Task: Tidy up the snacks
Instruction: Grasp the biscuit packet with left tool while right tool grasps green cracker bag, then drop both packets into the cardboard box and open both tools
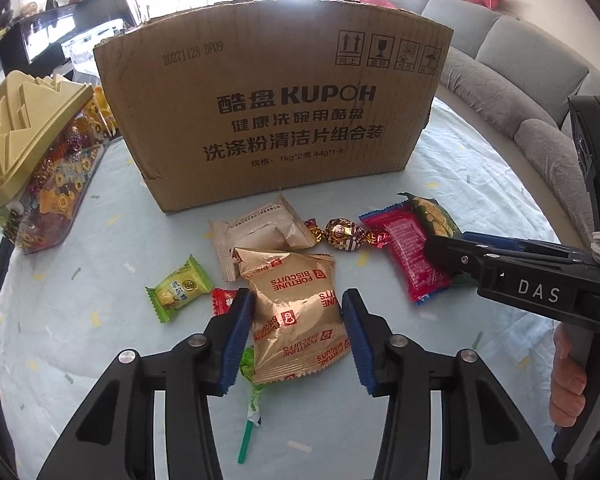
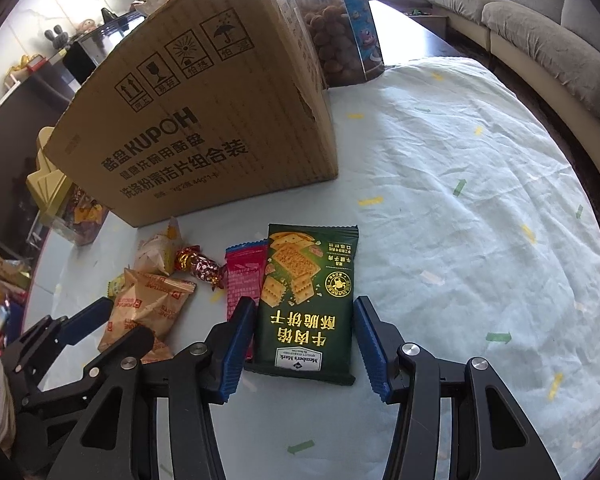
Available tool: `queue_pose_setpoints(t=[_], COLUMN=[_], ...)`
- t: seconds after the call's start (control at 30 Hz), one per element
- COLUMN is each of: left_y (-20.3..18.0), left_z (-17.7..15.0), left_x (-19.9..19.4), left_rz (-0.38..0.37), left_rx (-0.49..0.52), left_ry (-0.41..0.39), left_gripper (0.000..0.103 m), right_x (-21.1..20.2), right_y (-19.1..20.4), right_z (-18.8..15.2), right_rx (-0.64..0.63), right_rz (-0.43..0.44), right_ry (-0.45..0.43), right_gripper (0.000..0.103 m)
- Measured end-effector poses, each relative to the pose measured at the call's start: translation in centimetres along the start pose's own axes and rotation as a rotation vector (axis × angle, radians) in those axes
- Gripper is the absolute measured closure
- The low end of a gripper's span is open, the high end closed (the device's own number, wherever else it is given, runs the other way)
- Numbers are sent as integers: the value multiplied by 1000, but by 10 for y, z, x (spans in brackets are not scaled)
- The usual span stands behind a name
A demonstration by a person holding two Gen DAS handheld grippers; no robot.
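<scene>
A gold Fortune Biscuits pack (image 1: 296, 320) lies on the pale cloth, and my left gripper (image 1: 296, 300) has its blue pads against both long edges, shut on it. A dark green cracker pack (image 2: 308, 300) lies flat between the pads of my right gripper (image 2: 304, 304), which stand at its edges without visibly squeezing it. A red pack (image 1: 412, 256) lies partly under the green one. Close by are a beige pack (image 1: 260, 232), a foil-wrapped candy (image 1: 342, 234), a small green sweet (image 1: 180, 292), a small red sweet (image 1: 222, 300) and a green lollipop (image 1: 252, 384). The cardboard box (image 1: 276, 100) stands behind them.
A clear tub with a gold lid (image 1: 32, 152), full of wrapped sweets, stands left of the box. A jar of brown snacks (image 2: 336, 36) is behind the box's right end. A grey sofa (image 1: 512, 64) curves round the table's far right. A hand (image 1: 576, 380) grips the right tool.
</scene>
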State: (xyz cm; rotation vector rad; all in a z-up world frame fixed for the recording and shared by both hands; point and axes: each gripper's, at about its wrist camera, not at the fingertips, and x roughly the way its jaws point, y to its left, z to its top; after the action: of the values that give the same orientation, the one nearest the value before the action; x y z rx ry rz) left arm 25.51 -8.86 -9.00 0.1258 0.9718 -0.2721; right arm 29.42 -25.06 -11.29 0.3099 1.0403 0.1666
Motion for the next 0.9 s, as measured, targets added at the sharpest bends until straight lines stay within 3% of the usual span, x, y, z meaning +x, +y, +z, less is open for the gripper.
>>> queue_pose_setpoints(t=[0.17,0.9], left_y=[2,8], left_z=[0,9], left_x=[0,-67], left_rz=[-20,-68], left_rx=[-10,-45], left_ry=[-3,-173], left_gripper=[65,66], right_x=[-2,-68], right_y=[3,37], right_z=[-2,-2], right_rx=[-19,-94], right_rz=[-7,-9], right_ry=[-7,-147], right_gripper=[57,57])
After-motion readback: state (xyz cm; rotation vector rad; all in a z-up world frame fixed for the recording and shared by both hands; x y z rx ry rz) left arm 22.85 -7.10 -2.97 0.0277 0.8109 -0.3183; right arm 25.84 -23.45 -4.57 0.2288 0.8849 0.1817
